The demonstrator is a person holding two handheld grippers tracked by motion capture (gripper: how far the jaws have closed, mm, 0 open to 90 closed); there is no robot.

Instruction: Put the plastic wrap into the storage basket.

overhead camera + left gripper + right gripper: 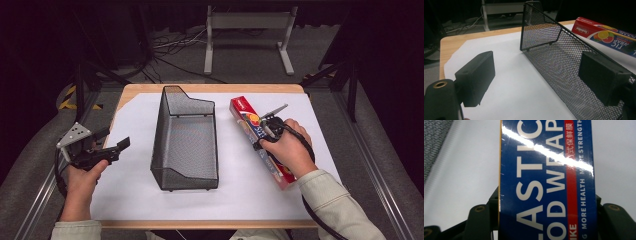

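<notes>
- The right gripper (267, 131) has its fingers clamped on the plastic wrap box (260, 140), one finger on each long side, as the right gripper view shows with the blue printed face (546, 182) running straight up between them.
- The grip sits near the middle of the box's length, which, as I read it, keeps the long carton from tipping when it comes up.
- The box lies slanted on the white paper sheet (125, 150) that covers the counter (200, 88), to the right of the black wire-mesh basket (185, 142) and a little apart from it.
- From the high view I cannot tell whether the box has cleared the paper or rests on it.
- The basket stands upright with its open top clear, lengthwise like the box, so I judge it to be where the carton is meant to go.
- The left gripper (107, 145) hangs over the paper's left edge with its fingers (477, 75) spread wide and nothing between them, pointing at the basket's mesh wall (564, 60).
- It seems parked there to steady the basket if needed.
</notes>
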